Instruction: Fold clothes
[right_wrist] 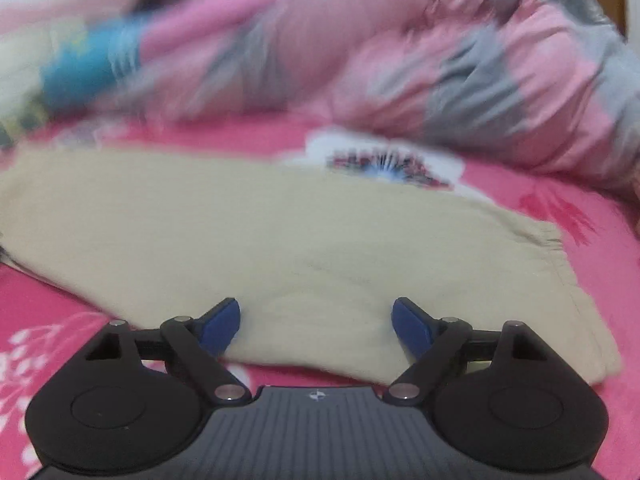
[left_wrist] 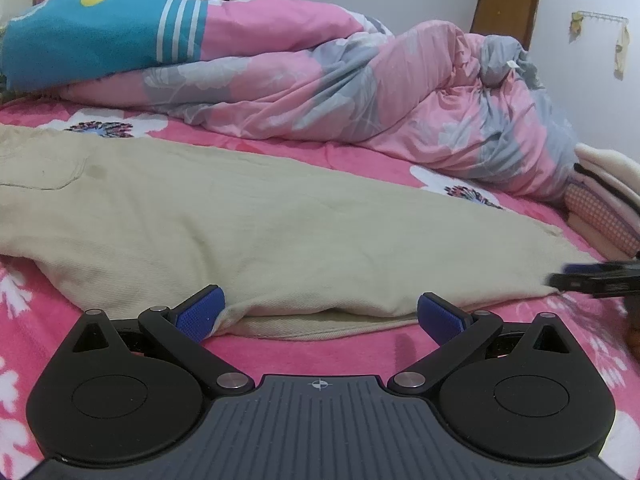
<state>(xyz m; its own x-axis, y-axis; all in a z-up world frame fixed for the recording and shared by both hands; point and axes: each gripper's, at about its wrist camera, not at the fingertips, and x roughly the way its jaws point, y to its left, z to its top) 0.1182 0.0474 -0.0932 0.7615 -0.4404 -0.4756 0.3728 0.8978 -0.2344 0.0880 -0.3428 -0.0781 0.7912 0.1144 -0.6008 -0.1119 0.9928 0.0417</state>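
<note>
On the bed (left_wrist: 280, 152), over a bright pink sheet with white flowers, a pair of beige trousers (left_wrist: 240, 216) lies spread flat — the task's garment, with a pocket seam showing at the far left in the left wrist view. Behind it a pink and grey floral duvet (left_wrist: 360, 80) is bunched up, and a blue striped blanket (left_wrist: 92, 36) rests on its left end. The left tongs (left_wrist: 320, 316) stand released, wide apart, low at the near edge of the trousers; the left blue pad (left_wrist: 198, 316) touches the folded hem, the other is just beside the cloth. The right tongs (right_wrist: 316, 326) are also released, with the near edge of the trousers between the blue pads but not pressed — this view is blurred. At the right of the left wrist view a stack of folded fabrics (left_wrist: 600, 200) lies near the duvet.
</note>
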